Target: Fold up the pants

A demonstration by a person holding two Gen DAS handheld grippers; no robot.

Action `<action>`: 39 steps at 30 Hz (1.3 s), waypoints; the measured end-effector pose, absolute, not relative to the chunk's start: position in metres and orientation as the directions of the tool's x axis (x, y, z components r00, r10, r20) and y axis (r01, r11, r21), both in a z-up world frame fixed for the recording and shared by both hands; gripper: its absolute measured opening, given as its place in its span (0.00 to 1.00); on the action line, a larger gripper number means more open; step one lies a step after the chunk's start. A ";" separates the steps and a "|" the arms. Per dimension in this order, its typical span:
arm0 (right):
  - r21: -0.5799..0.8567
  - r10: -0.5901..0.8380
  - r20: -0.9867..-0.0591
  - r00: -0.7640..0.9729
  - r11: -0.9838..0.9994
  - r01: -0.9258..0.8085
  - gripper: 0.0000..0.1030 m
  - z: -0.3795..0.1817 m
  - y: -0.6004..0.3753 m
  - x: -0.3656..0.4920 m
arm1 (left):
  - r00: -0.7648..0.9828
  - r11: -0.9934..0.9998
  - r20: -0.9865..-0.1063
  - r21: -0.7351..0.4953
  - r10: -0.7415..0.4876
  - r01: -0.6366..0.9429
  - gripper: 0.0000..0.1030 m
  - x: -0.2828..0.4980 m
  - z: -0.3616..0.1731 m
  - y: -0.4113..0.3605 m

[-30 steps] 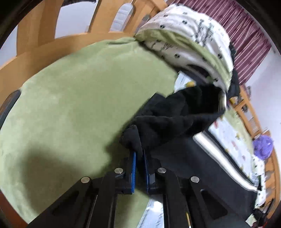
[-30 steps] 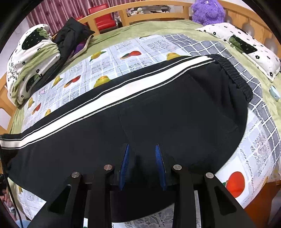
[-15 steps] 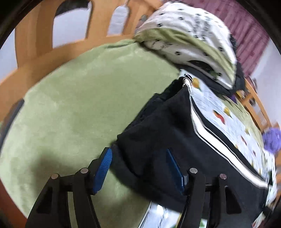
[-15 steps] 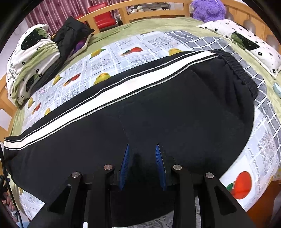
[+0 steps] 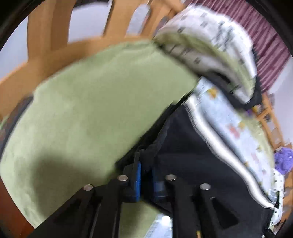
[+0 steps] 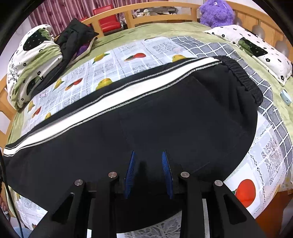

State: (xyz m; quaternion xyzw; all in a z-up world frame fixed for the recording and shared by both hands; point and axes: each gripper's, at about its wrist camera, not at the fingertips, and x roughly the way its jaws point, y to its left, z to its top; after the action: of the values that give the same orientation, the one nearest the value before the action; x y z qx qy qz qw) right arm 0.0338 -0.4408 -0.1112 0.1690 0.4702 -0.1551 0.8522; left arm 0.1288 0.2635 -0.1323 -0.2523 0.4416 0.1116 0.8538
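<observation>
Black pants [image 6: 164, 117] with a white side stripe lie flat across the fruit-print sheet, waistband at the right and leg ends at the left. My right gripper [image 6: 148, 170] is open, its blue pads spread over the seat of the pants near the front edge. In the blurred left wrist view, my left gripper [image 5: 145, 174] is shut on the black hem of the pants [image 5: 192, 155] at the leg end, beside the green blanket [image 5: 91, 113].
A folded white-and-green quilt [image 6: 31, 62] and a black jacket [image 6: 75, 38] lie at the far left. A purple plush toy [image 6: 217, 12] and a flowered pillow [image 6: 256, 53] sit at the far right. A wooden bed rail [image 6: 164, 9] rings the bed.
My left gripper went from shut to wide open over the leg hem, and now it has closed on the hem. The right gripper has barely moved.
</observation>
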 end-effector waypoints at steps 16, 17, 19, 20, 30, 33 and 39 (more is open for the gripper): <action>-0.014 -0.153 -0.885 0.440 0.953 0.303 0.44 -0.133 -0.454 0.066 | 0.618 0.919 -0.783 -0.194 0.065 -0.342 0.56 0.137 -0.096 0.230; 0.008 -0.134 -0.878 0.459 0.956 0.293 0.42 -0.128 -0.453 0.069 | 0.619 0.926 -0.782 -0.183 0.066 -0.330 0.56 0.142 -0.095 0.226; 0.044 -0.102 -0.844 0.527 0.965 0.258 0.41 -0.110 -0.451 0.081 | 0.623 0.942 -0.779 -0.155 0.068 -0.296 0.56 0.158 -0.092 0.212; 0.036 -0.105 -0.813 0.573 0.973 0.230 0.41 -0.098 -0.446 0.093 | 0.623 0.949 -0.779 -0.144 0.067 -0.281 0.56 0.166 -0.090 0.206; 0.020 -0.036 -0.779 0.626 0.996 0.083 0.49 -0.112 -0.412 0.225 | 0.658 0.975 -0.752 -0.177 -0.044 -0.136 0.56 0.251 -0.083 0.150; 0.002 -0.064 -0.827 0.558 0.993 0.117 0.50 -0.152 -0.414 0.250 | 0.602 0.972 -0.799 -0.124 0.022 -0.201 0.56 0.277 -0.112 0.145; 0.020 -0.057 -0.806 0.589 0.992 0.124 0.47 -0.132 -0.420 0.232 | 0.576 0.959 -0.817 -0.165 -0.001 -0.232 0.56 0.274 -0.133 0.159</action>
State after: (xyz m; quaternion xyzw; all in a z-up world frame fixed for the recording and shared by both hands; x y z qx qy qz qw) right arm 0.2318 -0.4200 -0.1317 0.0371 0.4505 -0.0507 0.8905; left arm 0.2739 0.1588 -0.1330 -0.1281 0.4555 0.0656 0.8785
